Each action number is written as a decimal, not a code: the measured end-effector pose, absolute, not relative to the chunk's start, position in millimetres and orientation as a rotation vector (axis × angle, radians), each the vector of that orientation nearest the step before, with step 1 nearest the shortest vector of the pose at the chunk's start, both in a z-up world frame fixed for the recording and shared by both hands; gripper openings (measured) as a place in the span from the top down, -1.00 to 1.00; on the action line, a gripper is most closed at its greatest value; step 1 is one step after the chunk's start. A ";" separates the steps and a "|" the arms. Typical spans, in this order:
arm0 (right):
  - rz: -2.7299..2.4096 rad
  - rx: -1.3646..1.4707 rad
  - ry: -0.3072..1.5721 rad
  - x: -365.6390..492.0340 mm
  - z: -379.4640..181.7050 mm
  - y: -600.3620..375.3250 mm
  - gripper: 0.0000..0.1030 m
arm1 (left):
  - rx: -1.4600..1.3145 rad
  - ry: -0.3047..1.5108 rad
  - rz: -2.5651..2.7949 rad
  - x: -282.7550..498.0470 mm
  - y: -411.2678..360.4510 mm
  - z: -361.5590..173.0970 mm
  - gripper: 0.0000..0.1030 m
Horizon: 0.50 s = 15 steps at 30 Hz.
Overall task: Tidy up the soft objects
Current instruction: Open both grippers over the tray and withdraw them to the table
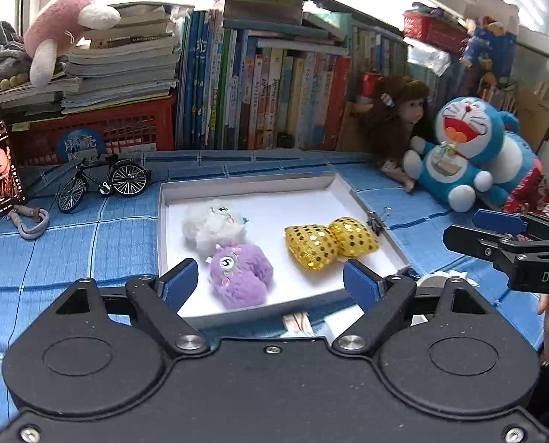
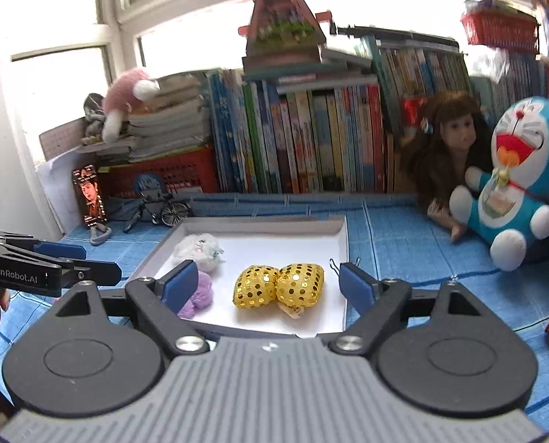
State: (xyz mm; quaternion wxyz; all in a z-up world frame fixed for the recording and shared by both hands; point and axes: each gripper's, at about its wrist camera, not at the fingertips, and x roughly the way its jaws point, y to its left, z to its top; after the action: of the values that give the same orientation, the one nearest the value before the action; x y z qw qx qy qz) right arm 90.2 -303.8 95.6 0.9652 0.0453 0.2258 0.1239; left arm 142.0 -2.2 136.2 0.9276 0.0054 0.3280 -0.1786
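Left claw (image 1: 270, 282), right claw (image 2: 268, 284): both wide, empty.

A shallow white box (image 1: 333, 181) lies open on the blue cloth. Inside, at left, a white fluffy toy (image 1: 212, 226) sits far and a purple fluffy toy (image 1: 240, 275) near, touching each other. At right lie two gold sequined pouches (image 1: 331, 241), pressed side by side.

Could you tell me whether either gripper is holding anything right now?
Nothing is held: the left gripper and right gripper both stand open, fingers empty.
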 end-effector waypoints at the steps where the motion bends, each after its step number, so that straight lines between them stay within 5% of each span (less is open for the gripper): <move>1: 0.252 0.081 0.441 83.8 95.7 -303.5 -0.83 | 0.005 0.661 -0.370 135.0 0.0 136.5 -0.66; 15: 0.168 0.018 0.238 10.6 59.8 -302.4 -1.00 | -0.118 0.540 -0.345 51.9 41.5 105.1 -0.82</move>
State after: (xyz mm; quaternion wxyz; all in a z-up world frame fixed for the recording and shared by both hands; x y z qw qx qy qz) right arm 10.6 -302.4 59.8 0.9894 0.0088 0.1184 0.0839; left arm 51.9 41.5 105.1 0.9475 -0.0579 0.2650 -0.1694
